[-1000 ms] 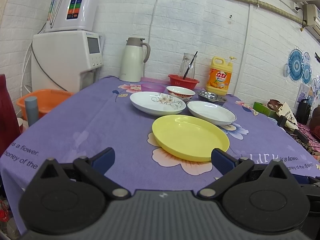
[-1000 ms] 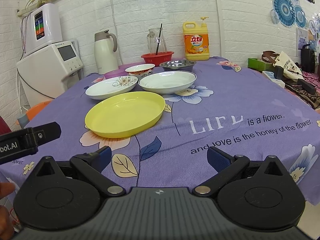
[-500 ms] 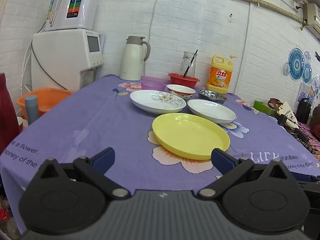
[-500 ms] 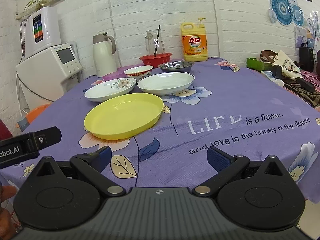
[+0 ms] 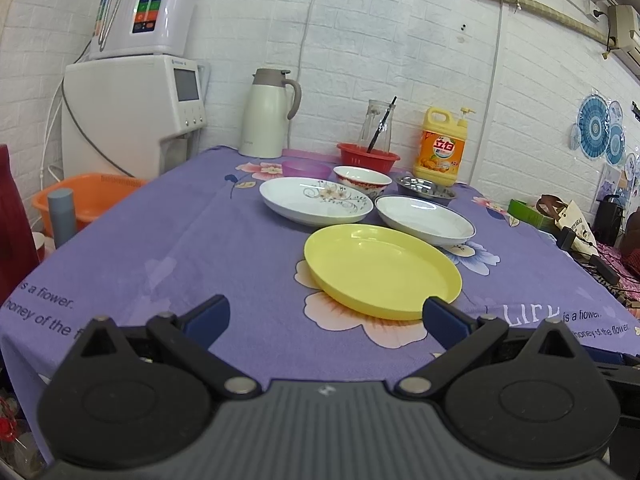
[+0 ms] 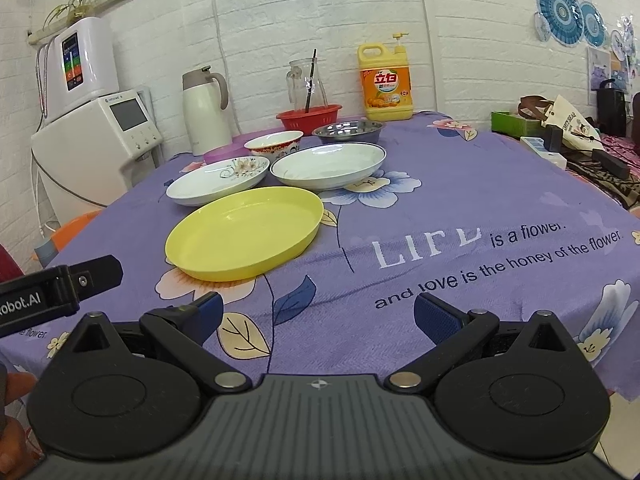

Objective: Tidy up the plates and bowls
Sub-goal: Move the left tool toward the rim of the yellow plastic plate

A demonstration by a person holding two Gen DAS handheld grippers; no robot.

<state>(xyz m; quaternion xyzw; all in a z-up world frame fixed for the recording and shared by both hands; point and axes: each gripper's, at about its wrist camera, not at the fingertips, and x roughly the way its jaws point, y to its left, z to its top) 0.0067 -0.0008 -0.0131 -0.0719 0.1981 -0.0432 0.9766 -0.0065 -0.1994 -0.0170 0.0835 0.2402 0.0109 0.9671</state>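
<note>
I see the table under its purple flowered cloth [image 5: 168, 240], with the dishes grouped toward the far side. Nearest me lies the round yellow plastic plate [image 5: 380, 270]; behind it sit the white floral china plate [image 5: 314, 200] and the plain white blue-rimmed plate [image 5: 424, 218], then the small red-patterned bowl [image 5: 362, 178] and steel bowl [image 5: 426, 189]. My left gripper [image 5: 325, 318] and right gripper [image 6: 316, 314] both hang spread wide, empty, near the table's front edge.
</note>
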